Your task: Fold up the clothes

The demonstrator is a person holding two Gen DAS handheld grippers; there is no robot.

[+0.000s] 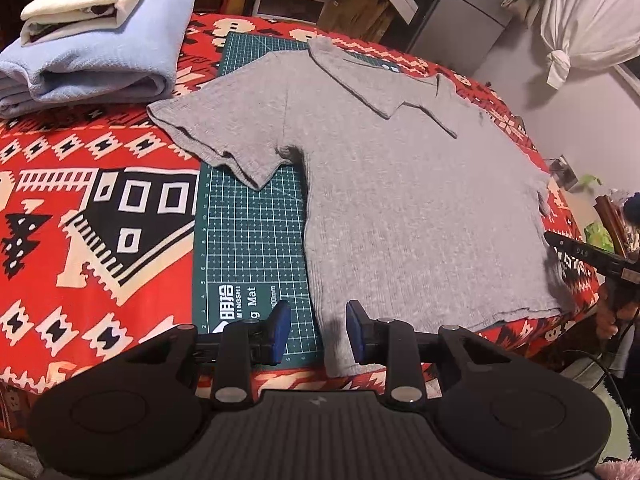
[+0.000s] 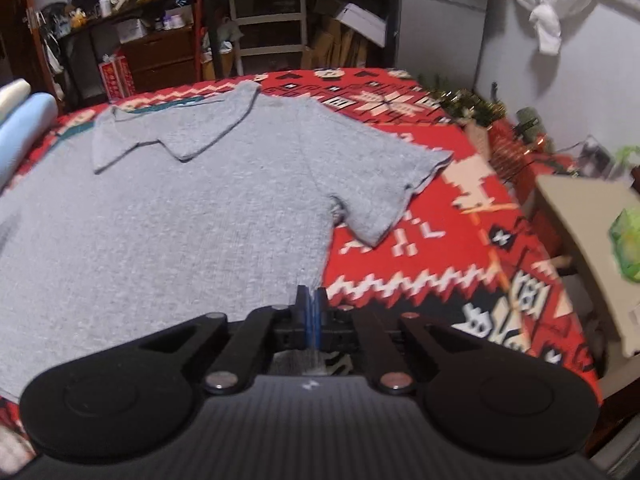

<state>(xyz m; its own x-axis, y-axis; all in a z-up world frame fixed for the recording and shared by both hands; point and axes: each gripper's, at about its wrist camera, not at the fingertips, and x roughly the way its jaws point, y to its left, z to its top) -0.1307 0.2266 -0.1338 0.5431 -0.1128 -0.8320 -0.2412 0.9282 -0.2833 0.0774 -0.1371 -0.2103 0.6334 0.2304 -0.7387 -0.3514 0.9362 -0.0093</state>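
Right hand-held gripper [image 2: 310,308] pinches the grey polo shirt's [image 2: 168,216] hem (pads together).

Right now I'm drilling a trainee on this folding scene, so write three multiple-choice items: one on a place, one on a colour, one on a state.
1. Where is the folded pale-blue towel stack?
A. beyond the shirt's left sleeve
B. on the shirt
C. on the floor

2. What colour is the flat ribbed collared shirt?
A. grey
B. green
C. white

3. How is the left gripper?
A. fingers apart
B. shut
C. hidden

A: it lies past the sleeve.
A: plain grey knit.
A: its fingers stand apart at the hem.
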